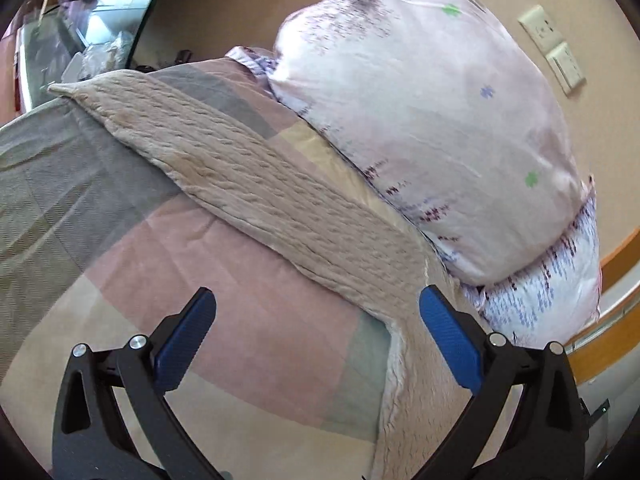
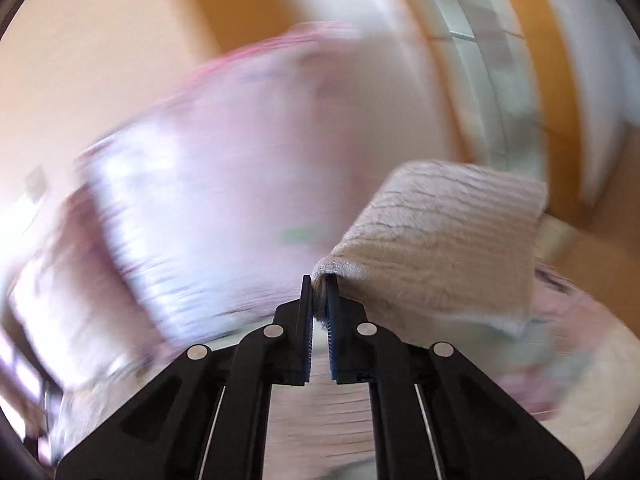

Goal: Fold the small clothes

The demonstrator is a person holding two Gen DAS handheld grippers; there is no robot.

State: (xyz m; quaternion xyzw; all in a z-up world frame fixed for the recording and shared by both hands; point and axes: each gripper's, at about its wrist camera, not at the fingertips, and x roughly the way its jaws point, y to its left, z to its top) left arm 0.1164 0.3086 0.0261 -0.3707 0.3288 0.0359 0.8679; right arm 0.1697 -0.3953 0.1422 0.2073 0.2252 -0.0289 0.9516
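Observation:
A beige ribbed knit garment (image 1: 280,200) lies stretched across a bed with a checked cover (image 1: 256,320). In the left wrist view one end of it runs down past the right finger. My left gripper (image 1: 316,312) is open and empty, its blue pads (image 1: 448,340) wide apart above the cover. In the right wrist view, which is blurred by motion, my right gripper (image 2: 319,292) is shut on a corner of the beige garment (image 2: 440,240) and holds it lifted.
A large pale pink patterned pillow (image 1: 420,100) leans against the beige wall behind the garment; it also shows blurred in the right wrist view (image 2: 224,152). Wall sockets (image 1: 552,48) sit at the upper right. A wooden bed frame (image 1: 612,332) runs along the right.

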